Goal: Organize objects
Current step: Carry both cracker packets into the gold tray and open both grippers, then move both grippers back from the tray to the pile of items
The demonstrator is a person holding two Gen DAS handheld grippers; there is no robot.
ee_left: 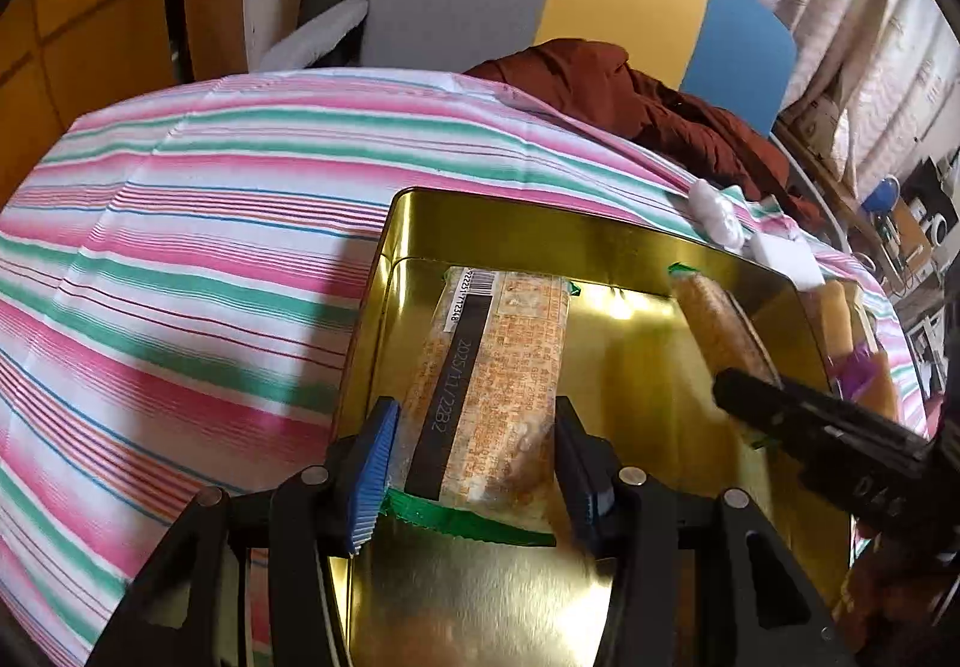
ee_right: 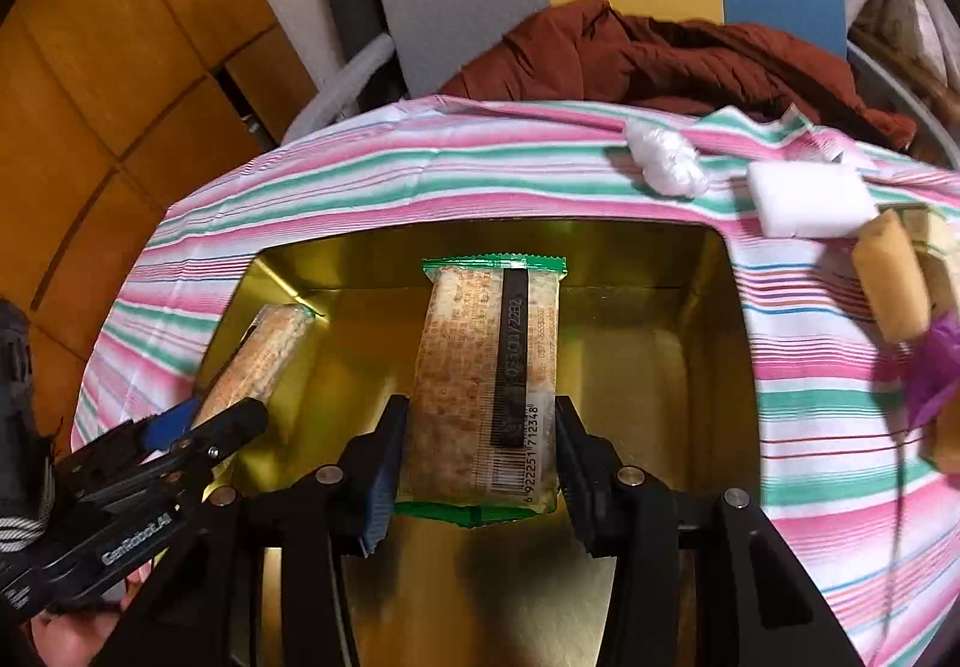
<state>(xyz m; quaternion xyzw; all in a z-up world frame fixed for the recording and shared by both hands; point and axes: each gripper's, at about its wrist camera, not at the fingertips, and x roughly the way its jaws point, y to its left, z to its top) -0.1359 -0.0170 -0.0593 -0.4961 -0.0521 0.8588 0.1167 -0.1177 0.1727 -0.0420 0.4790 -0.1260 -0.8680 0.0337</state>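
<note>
Left gripper [ee_left: 474,463]: its two fingers squeeze a snack bar from both sides. The blue pad [ee_left: 375,466] touches the bar's left edge.
Left snack bar [ee_left: 489,385]: a long wrapped bar with green ends, a black strip and a barcode. It is down inside the gold tin, near the tin's left wall. In the right wrist view this same bar [ee_right: 267,361] lies by the tin's left wall.
Gold tin [ee_left: 540,223]: a shiny box with no lid on. It sits on the striped cloth [ee_left: 180,259]. Both bars are in it.
Right gripper [ee_right: 480,457]: its fingers press the second snack bar [ee_right: 486,373] from both sides. This bar is in the middle of the tin [ee_right: 708,367] and points at the far wall.
Same bar in the left wrist view [ee_left: 720,331]: it lies by the tin's right wall, with the black right gripper [ee_left: 744,403] on it.
White things: a crumpled plastic wad [ee_right: 663,157] and a white block [ee_right: 810,199] lie on the cloth past the tin's far right corner.
Yellow rolls [ee_right: 891,277]: more wrapped snacks right of the tin, beside a purple wrapper [ee_right: 933,367].
Red-brown cloth [ee_right: 660,55]: bunched up at the back edge of the table.
</note>
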